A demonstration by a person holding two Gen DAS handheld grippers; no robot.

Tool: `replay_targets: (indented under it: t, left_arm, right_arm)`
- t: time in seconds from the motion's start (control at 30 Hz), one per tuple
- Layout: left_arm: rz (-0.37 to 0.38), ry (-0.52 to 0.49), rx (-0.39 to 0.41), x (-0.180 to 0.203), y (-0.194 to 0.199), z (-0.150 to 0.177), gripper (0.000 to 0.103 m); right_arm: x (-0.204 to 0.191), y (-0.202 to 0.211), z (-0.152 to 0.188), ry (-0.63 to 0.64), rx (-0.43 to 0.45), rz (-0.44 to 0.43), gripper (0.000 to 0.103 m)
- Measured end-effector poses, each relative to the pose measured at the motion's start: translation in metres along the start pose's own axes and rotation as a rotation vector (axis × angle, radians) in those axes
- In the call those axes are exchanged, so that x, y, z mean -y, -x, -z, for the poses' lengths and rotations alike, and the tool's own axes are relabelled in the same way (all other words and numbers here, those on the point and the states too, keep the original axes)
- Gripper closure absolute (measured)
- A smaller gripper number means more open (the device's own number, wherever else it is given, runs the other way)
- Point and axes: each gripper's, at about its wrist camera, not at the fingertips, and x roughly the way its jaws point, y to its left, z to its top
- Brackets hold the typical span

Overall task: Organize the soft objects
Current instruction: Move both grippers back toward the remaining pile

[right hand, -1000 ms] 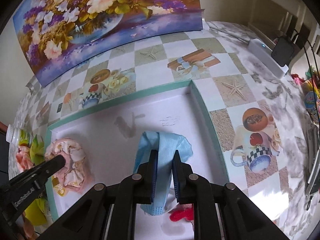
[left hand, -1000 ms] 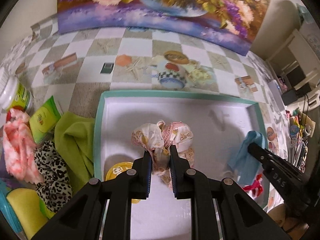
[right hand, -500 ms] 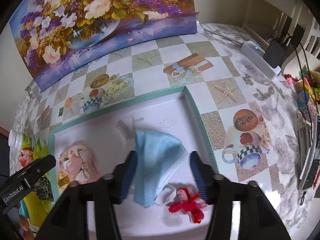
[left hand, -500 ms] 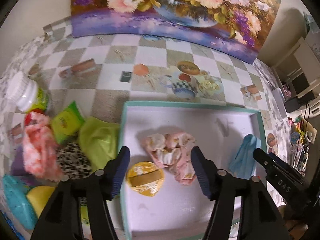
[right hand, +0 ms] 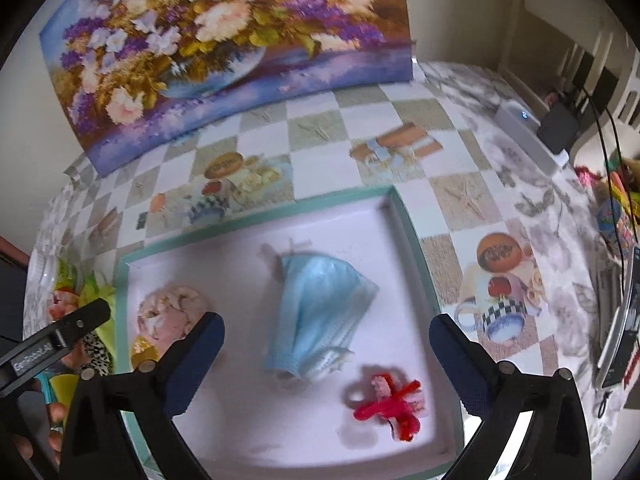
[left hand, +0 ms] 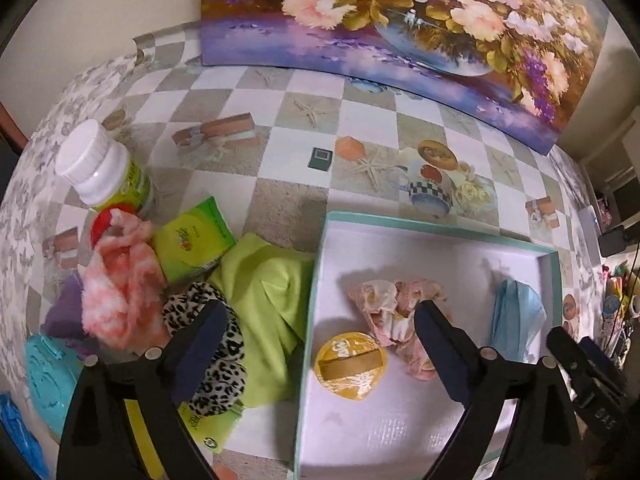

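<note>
A white tray with a teal rim (left hand: 318,280) (right hand: 248,224) holds a pink floral scrunchie (left hand: 394,312) (right hand: 170,312), a blue face mask (right hand: 320,308) (left hand: 514,320), a yellow round pad (left hand: 351,366) and a red fuzzy tie (right hand: 390,400). My left gripper (left hand: 320,312) hangs above the tray's left rim, jaws still opening, nothing pressed between them. The scrunchie lies just inside its right finger. My right gripper (right hand: 326,322) hovers over the mask, jaws opening wide, pads clear of it.
Left of the tray lie a lime cloth (left hand: 268,292), a leopard scrunchie (left hand: 216,356), a pink fluffy cloth (left hand: 120,280), a green packet (left hand: 192,236), a white-capped bottle (left hand: 100,168) and a turquoise item (left hand: 48,376). A flower painting (left hand: 400,20) stands at the back.
Both grippers went from shut to wide open. The left let go of the floral scrunchie, the right let go of the mask. Both lifted, and the left one shifted toward the tray's left rim.
</note>
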Motion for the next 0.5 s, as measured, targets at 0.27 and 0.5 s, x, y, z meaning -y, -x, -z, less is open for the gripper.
replay_targets:
  t: [0.27, 0.5]
  left_arm:
    - [0.01, 0.003, 0.026, -0.008, 0.015, -0.003, 0.008]
    - [0.013, 0.032, 0.068, -0.023, 0.037, -0.005, 0.008]
  right_arm:
    - [-0.008, 0.016, -0.005, 0.011, 0.081, -0.056, 0.0]
    - [-0.012, 0.031, -0.008, -0.004, 0.14, -0.087, 0.0]
